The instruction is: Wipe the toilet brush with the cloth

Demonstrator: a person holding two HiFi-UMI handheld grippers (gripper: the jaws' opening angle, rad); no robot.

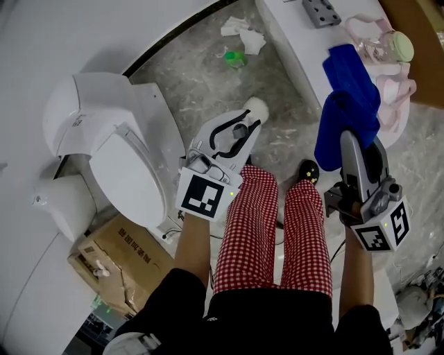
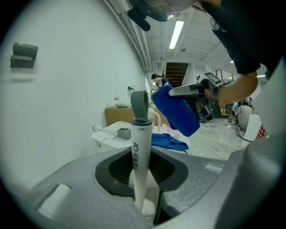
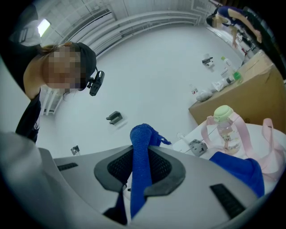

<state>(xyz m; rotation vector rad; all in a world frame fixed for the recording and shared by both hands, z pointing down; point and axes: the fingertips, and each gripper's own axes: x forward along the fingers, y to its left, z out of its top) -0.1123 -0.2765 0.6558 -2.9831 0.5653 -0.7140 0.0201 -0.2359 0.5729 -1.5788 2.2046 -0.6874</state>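
The toilet brush (image 2: 138, 147) has a white handle with a grey top, and it stands upright between the jaws of my left gripper (image 2: 140, 167), which is shut on it. In the head view my left gripper (image 1: 239, 132) is above my left knee, pointing away from me. My right gripper (image 1: 357, 142) is shut on a blue cloth (image 1: 345, 114) that hangs bunched from its jaws. The right gripper view shows this cloth (image 3: 140, 165) as a thick fold pinched between the pads. From the left gripper view, the hanging cloth (image 2: 176, 112) is to the right of the brush, apart from it.
A white toilet (image 1: 104, 145) with its lid down stands at the left, with a cardboard box (image 1: 121, 260) near it. A white counter (image 1: 298, 48) at the right carries a second blue cloth (image 3: 239, 170), a pink-strapped bottle (image 1: 388, 45) and a grey bracket (image 1: 320, 12). Paper scraps (image 1: 243, 31) lie on the floor.
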